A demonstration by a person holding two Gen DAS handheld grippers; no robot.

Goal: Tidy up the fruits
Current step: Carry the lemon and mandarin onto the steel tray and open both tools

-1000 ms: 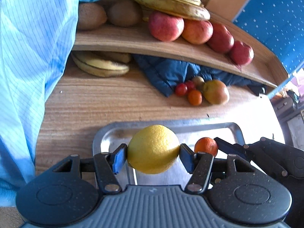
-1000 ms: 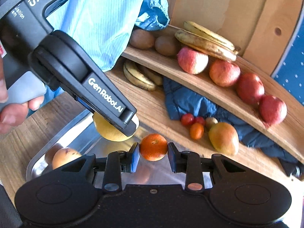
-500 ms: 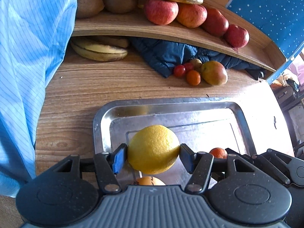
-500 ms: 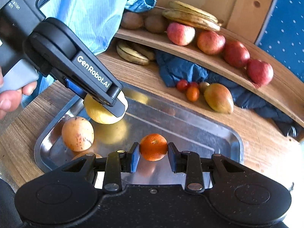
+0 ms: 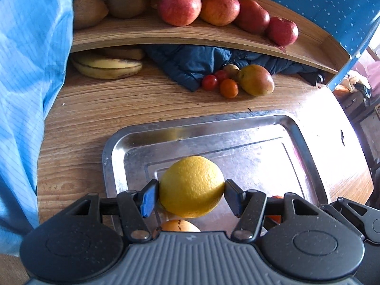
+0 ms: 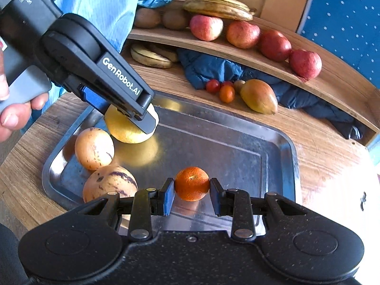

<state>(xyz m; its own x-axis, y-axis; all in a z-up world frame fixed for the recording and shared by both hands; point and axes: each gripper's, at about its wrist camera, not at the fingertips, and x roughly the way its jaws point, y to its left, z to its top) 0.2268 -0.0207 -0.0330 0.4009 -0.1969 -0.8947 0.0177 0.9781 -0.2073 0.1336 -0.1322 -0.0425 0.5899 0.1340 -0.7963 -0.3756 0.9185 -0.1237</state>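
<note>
Blue pads on the left gripper (image 5: 191,193) are clamped on a big yellow lemon (image 5: 192,186), held just over the near left part of the steel tray (image 5: 237,123). Right gripper (image 6: 192,196) is doing the same thing with a small tangerine (image 6: 192,183), pinched between its fingers above the tray's near side. Two speckled orange-ish fruits (image 6: 94,148) sit in the tray's left end, touching each other, right under the lemon. Past the tray on the wood table (image 5: 95,109) there's a mango (image 6: 258,96) with a few cherry tomatoes (image 6: 213,86) beside it, against a blue cloth (image 6: 209,67). Bananas (image 5: 106,66) lie under the shelf (image 5: 166,36), and apples (image 6: 206,27), kiwis and more bananas are on top.
</note>
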